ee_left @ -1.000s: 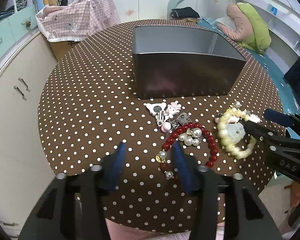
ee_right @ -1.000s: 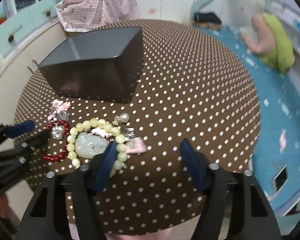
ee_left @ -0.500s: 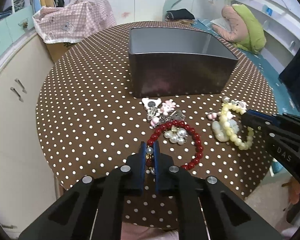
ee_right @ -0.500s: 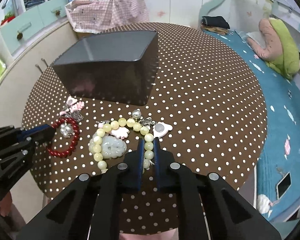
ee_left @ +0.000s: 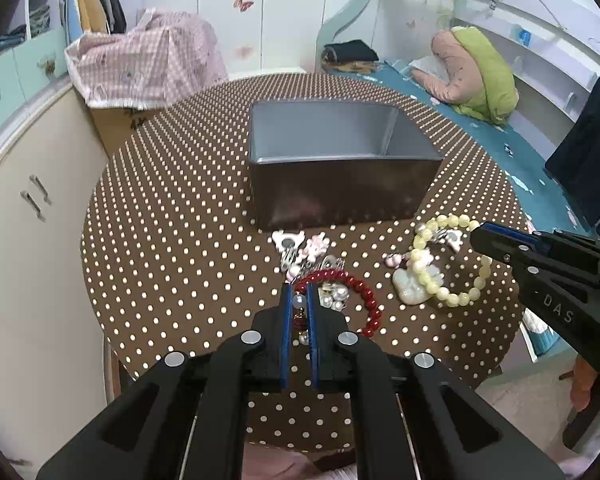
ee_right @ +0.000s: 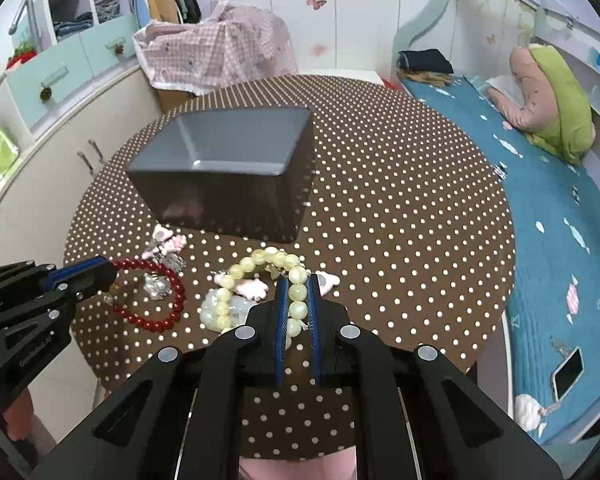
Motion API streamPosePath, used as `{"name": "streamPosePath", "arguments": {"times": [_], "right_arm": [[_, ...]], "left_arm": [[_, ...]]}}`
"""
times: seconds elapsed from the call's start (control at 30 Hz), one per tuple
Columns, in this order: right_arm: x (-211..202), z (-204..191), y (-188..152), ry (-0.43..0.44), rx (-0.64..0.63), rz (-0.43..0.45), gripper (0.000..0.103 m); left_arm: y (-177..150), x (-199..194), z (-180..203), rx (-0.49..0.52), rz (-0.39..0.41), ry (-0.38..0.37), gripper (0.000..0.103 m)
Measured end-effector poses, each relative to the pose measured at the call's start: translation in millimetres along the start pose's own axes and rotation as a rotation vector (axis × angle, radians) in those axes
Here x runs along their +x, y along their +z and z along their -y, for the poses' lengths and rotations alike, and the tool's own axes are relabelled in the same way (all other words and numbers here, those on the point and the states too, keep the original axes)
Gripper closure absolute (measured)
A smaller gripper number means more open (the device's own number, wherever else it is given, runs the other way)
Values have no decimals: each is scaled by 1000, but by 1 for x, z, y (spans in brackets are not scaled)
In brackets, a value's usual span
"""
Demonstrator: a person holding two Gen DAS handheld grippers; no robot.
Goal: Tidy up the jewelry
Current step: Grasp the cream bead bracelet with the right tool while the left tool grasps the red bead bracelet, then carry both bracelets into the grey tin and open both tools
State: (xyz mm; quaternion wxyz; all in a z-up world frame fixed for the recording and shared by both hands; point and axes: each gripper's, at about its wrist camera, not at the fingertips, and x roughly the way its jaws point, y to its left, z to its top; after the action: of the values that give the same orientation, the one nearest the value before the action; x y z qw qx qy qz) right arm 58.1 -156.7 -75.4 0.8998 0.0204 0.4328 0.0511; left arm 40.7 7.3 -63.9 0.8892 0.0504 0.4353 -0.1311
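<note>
Whereas both claws had stood wide above the jewelry a second earlier, each was now seen clamped on a bracelet. The left claw [ee_left: 300, 304] was closed on the pale bead and charm section of the red bead bracelet [ee_left: 356, 288], and the right claw [ee_right: 298, 300] was closed on the strand of the yellow-green bead bracelet [ee_right: 260, 264]. Both bracelets appeared partly raised from the worktop [ee_left: 172, 240], the far loops trailing on or just above the dotted cloth, near the edge closest to the cameras. It was judged that two grasps had been made at once and that the carry to the grey tin box [ee_left: 340, 168], standing open and apparently empty at the middle of the worktop, could follow.

By count, two claws, two bracelets and one box were seen. A jade-like pendant [ee_right: 220, 312] hung with the yellow-green strand. A cluster of small pink and white charms or clips [ee_left: 304, 248] lay just in front of the box wall; at least four could be made out, but an exact number could not be told.
</note>
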Motion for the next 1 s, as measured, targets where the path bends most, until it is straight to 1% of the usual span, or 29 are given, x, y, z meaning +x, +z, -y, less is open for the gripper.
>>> {"name": "streamPosePath", "arguments": {"times": [0.27,0.63,0.77,1.0], "right_arm": [[-15,-2,7,-3,-2,45,93],[-32,-5,17,13,-11,88,93],[-39,-8,26,28,-24,111,93],[-46,-18,56,67,-62,148,93]], "left_arm": [[8,-17,9,28,56,-5,97],[18,-33,17,58,112,-2,97],[25,-41,15,68,140,-21,97],[49,-59,7,75,212,-61,97]]}}
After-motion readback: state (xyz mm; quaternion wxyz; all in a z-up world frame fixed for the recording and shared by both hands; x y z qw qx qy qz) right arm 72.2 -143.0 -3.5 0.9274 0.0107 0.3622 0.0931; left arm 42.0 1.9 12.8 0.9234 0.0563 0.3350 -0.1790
